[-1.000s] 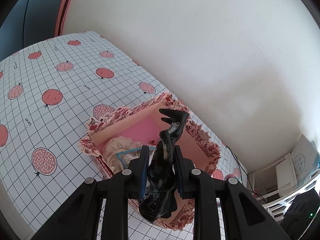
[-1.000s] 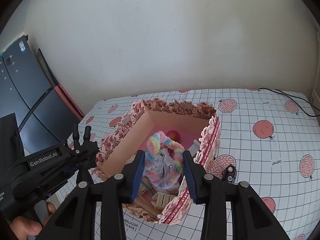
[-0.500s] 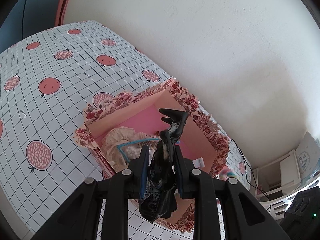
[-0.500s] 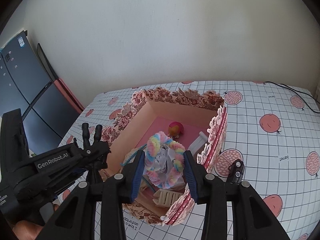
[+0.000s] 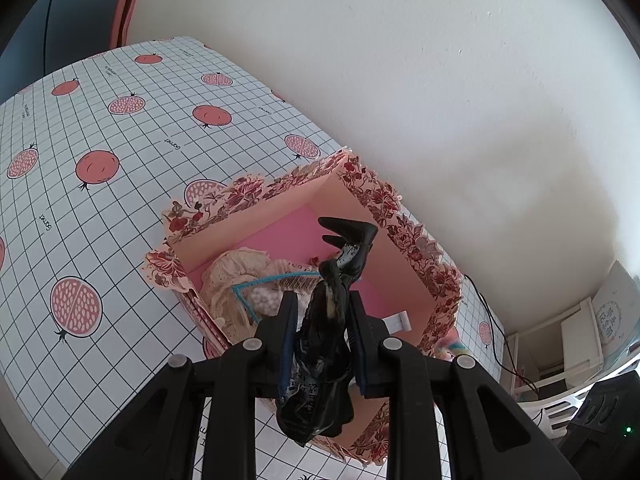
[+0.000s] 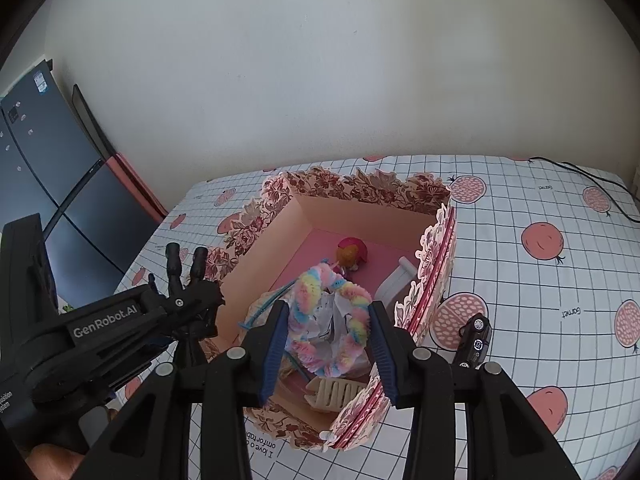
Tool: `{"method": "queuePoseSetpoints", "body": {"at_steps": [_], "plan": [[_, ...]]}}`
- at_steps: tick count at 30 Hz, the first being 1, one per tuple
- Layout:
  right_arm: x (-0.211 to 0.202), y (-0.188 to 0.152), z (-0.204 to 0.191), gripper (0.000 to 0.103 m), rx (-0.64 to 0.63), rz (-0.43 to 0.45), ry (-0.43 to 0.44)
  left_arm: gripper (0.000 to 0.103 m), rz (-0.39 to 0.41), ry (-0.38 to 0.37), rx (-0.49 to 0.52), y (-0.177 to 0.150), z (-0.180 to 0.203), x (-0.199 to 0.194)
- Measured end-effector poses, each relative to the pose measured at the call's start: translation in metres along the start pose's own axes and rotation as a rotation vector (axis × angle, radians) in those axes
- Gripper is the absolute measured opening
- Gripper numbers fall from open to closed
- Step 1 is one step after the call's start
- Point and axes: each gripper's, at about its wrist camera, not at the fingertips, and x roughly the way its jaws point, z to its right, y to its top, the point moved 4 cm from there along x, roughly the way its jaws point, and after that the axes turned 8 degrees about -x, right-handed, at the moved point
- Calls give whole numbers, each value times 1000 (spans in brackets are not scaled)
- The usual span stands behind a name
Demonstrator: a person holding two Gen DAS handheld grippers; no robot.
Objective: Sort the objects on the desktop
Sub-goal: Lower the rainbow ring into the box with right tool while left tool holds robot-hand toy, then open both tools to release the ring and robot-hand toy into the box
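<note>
I've got the left gripper [image 5: 322, 332] pinched tight on a pair of black doll boots [image 5: 328, 344], glossy, high-heeled, held over the near end of the floral pink box [image 5: 384, 200]. They look light, with soft crinkly shafts that squash between the pads, and shiny enough that I'd guess they could slip. My hold is mid-shaft, heels sticking out ahead; that seems the sensible place, since the thin heels look snappable.

The right gripper [image 6: 328, 336] is over the same box, its jaws opening around a rainbow fluffy ring [image 6: 332, 320] with white crumpled film in its middle. The pads look just off the fluff now, so I judge it is being let go into the box. It's soft, near weightless and springy, and should drop without harm.

Already in the box: a cream lace piece [image 5: 236, 268], a blue comb [image 5: 276, 280], a small doll [image 6: 351, 254], a cream ribbed piece [image 6: 336, 392]. A toy car [image 6: 476, 340] sits on the pomegranate tablecloth [image 6: 560, 280] just beside the box, not yet sorted.
</note>
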Motion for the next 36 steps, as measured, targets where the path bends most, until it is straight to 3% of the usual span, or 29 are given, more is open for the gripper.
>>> {"method": "queuePoseSetpoints", "body": {"at_steps": [5, 9, 13, 15, 22, 26, 30, 36], "plan": [[2, 0, 0, 49, -5, -7, 0, 26, 0, 4, 0, 0, 1, 1], [1, -1, -1, 52, -8, -12, -3, 40, -11, 0, -8, 0, -1, 3], [-1, 0, 0, 60, -4, -8, -7, 42, -9, 5, -2, 0, -1, 2], [-1, 0, 1, 61, -3, -7, -6, 48, -9, 4, -1, 0, 0, 2], [-2, 2, 7, 61, 8, -6, -25, 52, -1, 24, 29, -1, 4, -1], [-7, 4, 14, 72, -2, -1, -99, 58, 2, 58, 44, -1, 4, -1], [-12, 6, 24, 83, 26, 8, -119, 74, 13, 79, 41, 0, 2, -3], [-21, 10, 30, 102, 38, 39, -135, 81, 37, 92, 26, 3, -2, -8]]}}
